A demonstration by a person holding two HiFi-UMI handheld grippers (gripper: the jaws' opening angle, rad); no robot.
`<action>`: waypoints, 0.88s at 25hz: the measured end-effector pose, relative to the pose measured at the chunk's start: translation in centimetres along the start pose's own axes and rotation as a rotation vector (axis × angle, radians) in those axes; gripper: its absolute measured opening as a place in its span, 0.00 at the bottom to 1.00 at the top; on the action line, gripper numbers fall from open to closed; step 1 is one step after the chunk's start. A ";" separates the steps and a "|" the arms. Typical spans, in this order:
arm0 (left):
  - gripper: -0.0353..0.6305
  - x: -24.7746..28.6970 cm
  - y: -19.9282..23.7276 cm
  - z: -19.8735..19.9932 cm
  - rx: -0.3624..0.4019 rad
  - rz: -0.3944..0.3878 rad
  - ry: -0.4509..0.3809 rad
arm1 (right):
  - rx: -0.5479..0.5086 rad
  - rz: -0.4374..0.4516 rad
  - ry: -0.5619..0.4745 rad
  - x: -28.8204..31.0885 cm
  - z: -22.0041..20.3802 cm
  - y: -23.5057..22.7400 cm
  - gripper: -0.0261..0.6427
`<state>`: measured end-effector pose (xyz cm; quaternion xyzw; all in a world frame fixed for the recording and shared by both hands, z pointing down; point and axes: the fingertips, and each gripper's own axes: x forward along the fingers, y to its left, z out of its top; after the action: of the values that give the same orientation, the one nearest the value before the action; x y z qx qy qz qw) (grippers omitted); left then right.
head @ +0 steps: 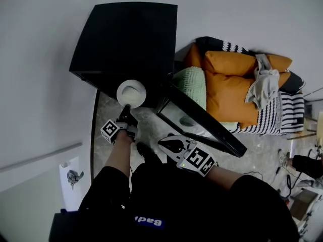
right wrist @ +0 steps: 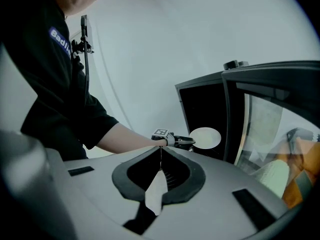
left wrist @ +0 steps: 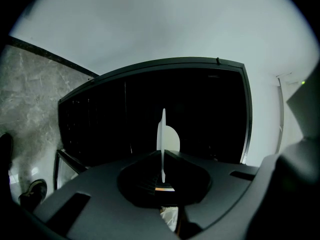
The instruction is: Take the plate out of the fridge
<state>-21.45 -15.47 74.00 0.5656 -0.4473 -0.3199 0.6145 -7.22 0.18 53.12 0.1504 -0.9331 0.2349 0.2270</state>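
- The plate (head: 131, 92) sits at the mouth of the open black fridge (head: 126, 39), above the floor (head: 147, 124); I cannot tell whether its far rim is clear of the opening
- The left tongs (head: 126, 107) are clamped on the plate's near rim; the left gripper view shows the rim as a thin white edge pinched between the jaws
- The plate reaches straight out from those tongs toward the fridge, so the coming move looks like a pull back toward the person, along that line
- The glass door (head: 202, 117) stands swung open on the right, away from the plate
- The right tongs (head: 164, 143) are closed with nothing between them; they hang near the door's lower edge, apart from the plate, so the left hand is the nearer one
- Writing: the cubes carry only black-and-white square markers; the blue-and-white lettering on the person's black top is cut off, with no whole word legible; the fridge shows no brand
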 end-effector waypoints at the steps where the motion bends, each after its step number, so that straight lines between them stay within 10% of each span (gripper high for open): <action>1: 0.08 -0.3 -0.2 -0.2 -0.005 -0.004 0.001 | 0.000 -0.003 -0.002 -0.1 0.0 -0.1 0.06; 22: 0.08 -4.7 -9.8 -1.9 0.030 -0.105 0.042 | -0.034 -0.002 -0.082 -0.5 3.9 -0.9 0.06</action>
<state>-20.48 -11.95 63.53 0.6040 -0.4086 -0.3331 0.5977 -7.81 -2.45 50.11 0.1569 -0.9454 0.2123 0.1911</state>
